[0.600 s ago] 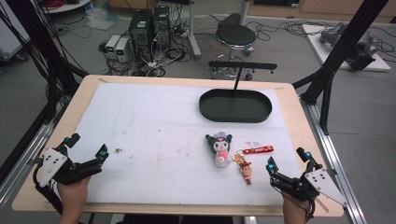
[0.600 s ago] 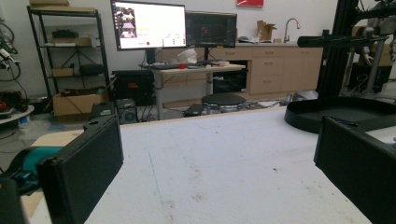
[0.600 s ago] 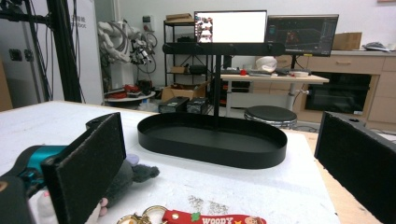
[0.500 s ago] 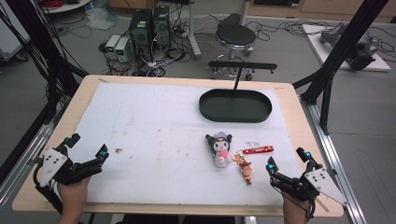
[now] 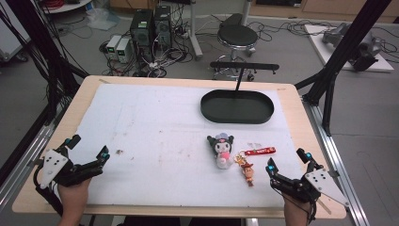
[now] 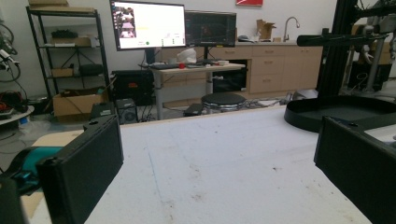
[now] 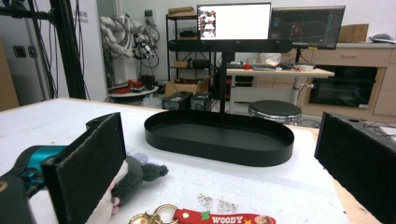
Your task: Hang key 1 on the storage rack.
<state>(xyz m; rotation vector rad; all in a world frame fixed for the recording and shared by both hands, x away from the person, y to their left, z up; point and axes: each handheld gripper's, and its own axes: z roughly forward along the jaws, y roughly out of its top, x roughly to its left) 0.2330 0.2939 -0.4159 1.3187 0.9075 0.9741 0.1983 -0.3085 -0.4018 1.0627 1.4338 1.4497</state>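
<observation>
A: What does the high view give you?

B: Your left gripper [image 5: 87, 151] rests spread at the near left edge of the table [image 5: 84, 89]; your right gripper [image 5: 288, 162] is spread at the near right, just right of the Woody keychain [image 5: 248, 165]. The plush toy [image 5: 222, 149] lies left of the keychain, the black tray [image 5: 237, 106] farther back.

A: And the left gripper view?

B: Its jaws stand wide over bare mat, the tray [image 6: 343, 112] far right.

A: The right gripper view?

B: Jaws wide, nothing pinched; the plush [image 7: 135, 175] sits behind the left jaw, the keychain's red strap [image 7: 224, 218] lies between the jaws, and the tray [image 7: 219, 138] is beyond.
</observation>
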